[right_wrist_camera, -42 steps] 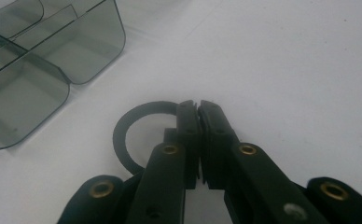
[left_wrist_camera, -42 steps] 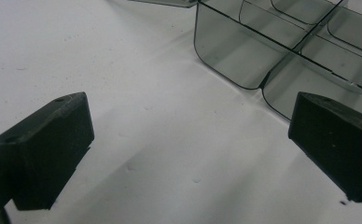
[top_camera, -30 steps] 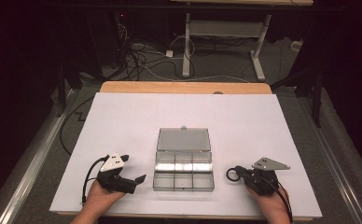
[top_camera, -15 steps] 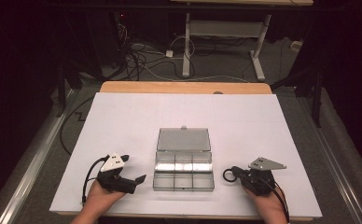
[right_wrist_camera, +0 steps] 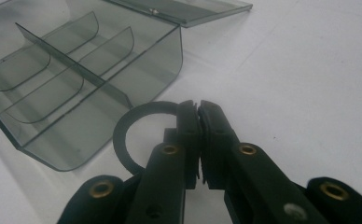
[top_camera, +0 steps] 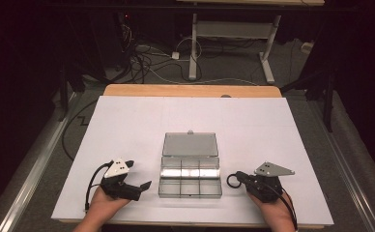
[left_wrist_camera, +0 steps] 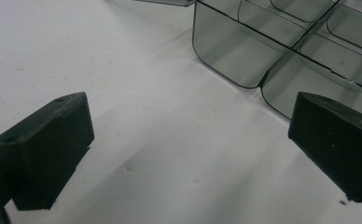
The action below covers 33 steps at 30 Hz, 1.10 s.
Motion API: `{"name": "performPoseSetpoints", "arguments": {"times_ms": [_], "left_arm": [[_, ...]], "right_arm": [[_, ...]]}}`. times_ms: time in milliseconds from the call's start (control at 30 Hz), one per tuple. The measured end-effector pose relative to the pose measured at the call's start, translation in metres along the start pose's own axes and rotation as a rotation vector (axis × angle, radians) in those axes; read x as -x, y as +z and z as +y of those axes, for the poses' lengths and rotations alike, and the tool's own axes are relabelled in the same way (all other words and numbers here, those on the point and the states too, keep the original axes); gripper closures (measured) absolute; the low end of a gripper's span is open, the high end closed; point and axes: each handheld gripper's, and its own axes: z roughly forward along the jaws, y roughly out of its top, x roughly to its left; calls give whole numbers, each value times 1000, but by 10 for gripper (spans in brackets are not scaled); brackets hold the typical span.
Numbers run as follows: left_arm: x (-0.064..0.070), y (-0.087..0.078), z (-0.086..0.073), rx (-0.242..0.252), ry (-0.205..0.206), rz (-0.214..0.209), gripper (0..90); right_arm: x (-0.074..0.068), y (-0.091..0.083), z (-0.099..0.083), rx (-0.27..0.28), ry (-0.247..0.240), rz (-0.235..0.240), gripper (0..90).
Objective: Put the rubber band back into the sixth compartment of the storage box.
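Note:
A clear plastic compartment box (top_camera: pixel 190 182) lies open at the front middle of the white table, its lid (top_camera: pixel 190 144) folded flat behind it. My left gripper (top_camera: pixel 137 174) rests just left of the box, open, with nothing between its jaws. In the left gripper view my left gripper (left_wrist_camera: pixel 188 121) spans bare table, and the box (left_wrist_camera: pixel 272 51) has its near corner at the upper right. My right gripper (top_camera: pixel 239 177) sits just right of the box, shut on a black ring (top_camera: pixel 232 180). In the right gripper view my right gripper (right_wrist_camera: pixel 198 108) pinches the ring (right_wrist_camera: pixel 128 128) beside the box (right_wrist_camera: pixel 72 88), whose compartments hold nothing.
The white table (top_camera: pixel 127 125) stretches wide behind and to both sides of the box. A wooden strip (top_camera: pixel 190 90) edges its far side. Beyond it are cables (top_camera: pixel 147 58) and a desk frame (top_camera: pixel 234 34) on the dark floor.
My right gripper has slid a little to the left with the black ring, closer to the box. The left gripper and the box stay put.

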Motion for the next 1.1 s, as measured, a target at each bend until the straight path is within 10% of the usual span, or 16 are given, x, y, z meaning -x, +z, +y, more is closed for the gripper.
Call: {"name": "performPoseSetpoints", "arguments": {"times_ms": [1100], "left_arm": [[1, 0, 0, -3, 6, 5, 0]], "right_arm": [[-40, 3, 27, 64, -88, 97, 883]]}}
